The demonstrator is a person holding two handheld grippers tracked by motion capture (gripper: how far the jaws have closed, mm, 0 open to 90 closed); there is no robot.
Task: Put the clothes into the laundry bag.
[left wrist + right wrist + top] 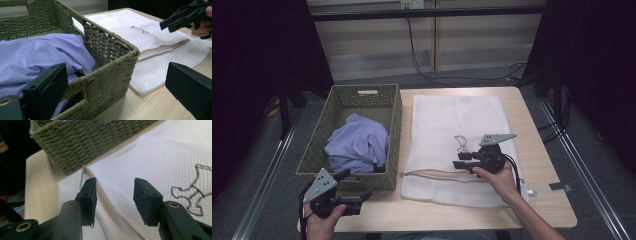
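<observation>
An olive woven basket (pixel 393 131) stands on the left part of the table and holds a crumpled purple garment (pixel 357 144). A white mesh laundry bag (pixel 462 120) lies flat to its right, with a zipper line (pixel 437 174) near its front end and a brown embroidered mark (pixel 192 192). My left gripper (pixel 354 186) is open at the basket's near right corner (pixel 110 72), which sits between its wide jaws (pixel 117 87). My right gripper (pixel 458 160) hovers open just over the bag beside the zipper (pixel 107 205), with nothing between its fingers (pixel 115 195).
The wooden table (pixel 542 200) has bare strips along its front and right edges. A small grey tag (pixel 559 187) lies at the right edge. Cables (pixel 422 65) trail on the floor behind. Dark curtains flank both sides.
</observation>
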